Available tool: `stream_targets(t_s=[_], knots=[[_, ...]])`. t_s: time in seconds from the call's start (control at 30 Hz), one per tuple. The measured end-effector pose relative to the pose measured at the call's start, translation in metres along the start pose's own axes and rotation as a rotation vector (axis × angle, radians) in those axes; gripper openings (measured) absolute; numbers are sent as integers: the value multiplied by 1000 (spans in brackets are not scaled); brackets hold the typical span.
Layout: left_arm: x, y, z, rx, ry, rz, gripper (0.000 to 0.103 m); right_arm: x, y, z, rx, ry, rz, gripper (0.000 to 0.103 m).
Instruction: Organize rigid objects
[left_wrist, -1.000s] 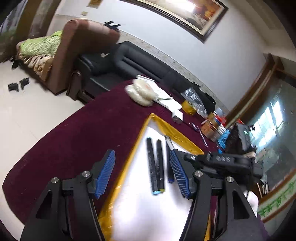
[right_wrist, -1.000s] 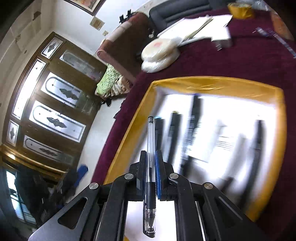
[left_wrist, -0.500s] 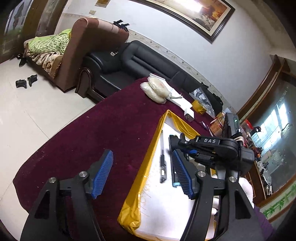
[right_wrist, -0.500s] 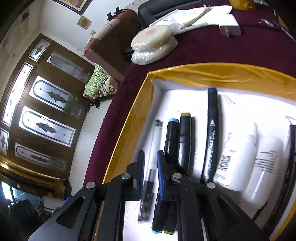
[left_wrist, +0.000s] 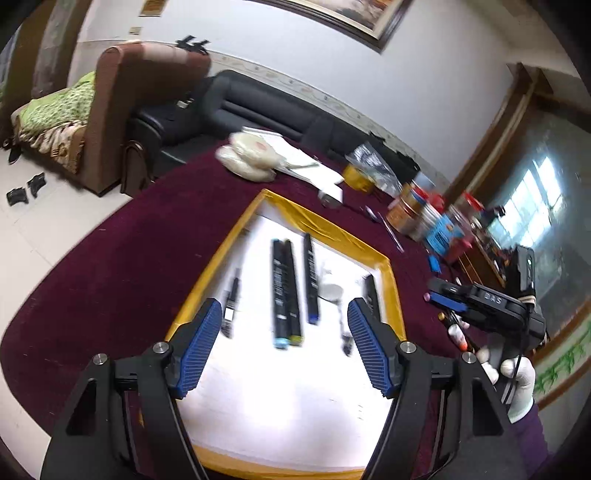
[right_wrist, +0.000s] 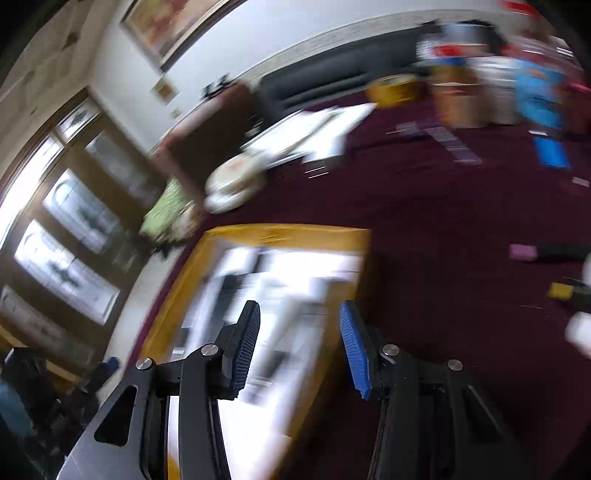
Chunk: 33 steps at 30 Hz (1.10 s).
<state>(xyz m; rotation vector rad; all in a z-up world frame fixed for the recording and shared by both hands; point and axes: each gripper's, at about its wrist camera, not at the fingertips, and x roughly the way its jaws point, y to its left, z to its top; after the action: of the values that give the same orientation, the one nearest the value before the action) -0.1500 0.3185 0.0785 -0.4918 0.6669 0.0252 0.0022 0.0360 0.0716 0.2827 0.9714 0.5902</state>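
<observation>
A white tray with a yellow rim (left_wrist: 236, 236) lies on the maroon table; it also shows blurred in the right wrist view (right_wrist: 284, 234). In it lie a clear ballpoint pen (left_wrist: 231, 308), two black markers side by side (left_wrist: 284, 295), a third black marker (left_wrist: 311, 282) and some white bottles, blurred. My left gripper (left_wrist: 284, 349) is open and empty above the tray's near part. My right gripper (right_wrist: 299, 343) is open and empty over the tray's right edge; it also shows to the right of the tray in the left wrist view (left_wrist: 439, 295). Loose pens (left_wrist: 454, 328) lie below it.
On the maroon table (left_wrist: 110, 266) behind the tray lie a bagged white round (left_wrist: 247, 155), papers (left_wrist: 306, 166), a yellow tape roll (left_wrist: 356, 177) and several jars and boxes (left_wrist: 424, 218). A black sofa (left_wrist: 236, 107) and brown armchair (left_wrist: 122, 110) stand beyond.
My right gripper has released the clear pen into the tray's left side, opened wide and swung away to the right. My left gripper stayed open and shifted over the tray.
</observation>
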Motion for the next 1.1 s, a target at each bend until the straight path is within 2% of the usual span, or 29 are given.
stream_targets(t_s=[0.13,0.33,0.47,0.6,0.7,0.8,0.83,0.9,0.97,1.03,1.1], knots=[[6,-30,-8,54,33,-23,70,-53,-84,-8,99,-79,-142,40],[21,-81,-23,137,94,-77,70,-121,-182,-28,224,-172,-347,40],[30,-113,-31,190,125,-105,70,-143,-215,-38,273,-186,-381,40],[32,-141,-44,255,155,-133,70,-135,-225,-34,250,-158,-365,40],[30,-156,-52,299,165,-146,70,-118,-209,-32,189,-130,-331,40],[29,-162,-56,308,174,-151,70,-98,-199,-23,102,-111,-381,40],[30,-163,-58,310,179,-154,70,-93,-197,-19,92,-107,-370,40],[32,-166,-60,313,189,-156,70,-89,-187,-23,82,-80,-332,40],[36,-168,-62,309,200,-159,70,-78,-173,-28,61,-14,-266,40],[38,-172,-66,313,219,-173,70,-64,-161,-39,58,69,-171,41],[40,-176,-70,325,237,-188,70,-64,-149,-46,48,85,-82,41]])
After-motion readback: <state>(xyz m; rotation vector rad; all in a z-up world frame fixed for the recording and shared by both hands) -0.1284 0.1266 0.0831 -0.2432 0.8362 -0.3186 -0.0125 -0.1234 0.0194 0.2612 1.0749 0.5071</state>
